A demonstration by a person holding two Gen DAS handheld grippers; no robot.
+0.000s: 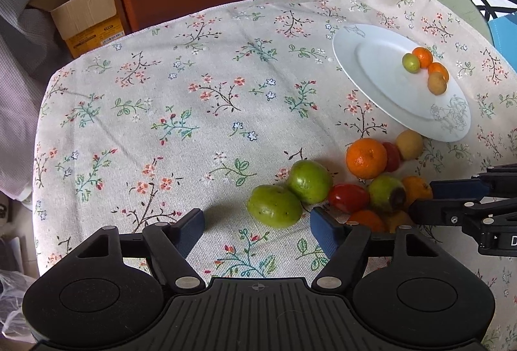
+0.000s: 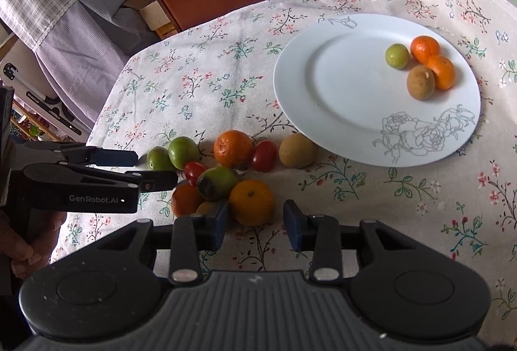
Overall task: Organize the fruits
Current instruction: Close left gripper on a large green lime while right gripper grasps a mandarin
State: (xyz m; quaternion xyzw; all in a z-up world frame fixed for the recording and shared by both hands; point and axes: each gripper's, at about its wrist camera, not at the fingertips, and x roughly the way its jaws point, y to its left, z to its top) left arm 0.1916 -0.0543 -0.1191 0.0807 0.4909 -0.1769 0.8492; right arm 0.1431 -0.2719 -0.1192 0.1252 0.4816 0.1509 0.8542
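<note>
A: Where is the fruit?

B: Most of it sits in a loose heap on the floral cloth (image 1: pixel 194 125) over the counter, near the white plate (image 2: pixel 323 99). The plate carries two tangerines, a small green fruit (image 2: pixel 396 56) and a brown one (image 2: pixel 420 83).

A: And the tongs?

B: The left tongs (image 1: pixel 257 223) stand wide, pads apart, with a green fruit (image 1: pixel 274 205) just beyond them, untouched. The right tongs (image 2: pixel 255 221) are narrower; an orange tangerine (image 2: pixel 252 201) lies between the tips, but I cannot tell whether the pads press it.
</note>
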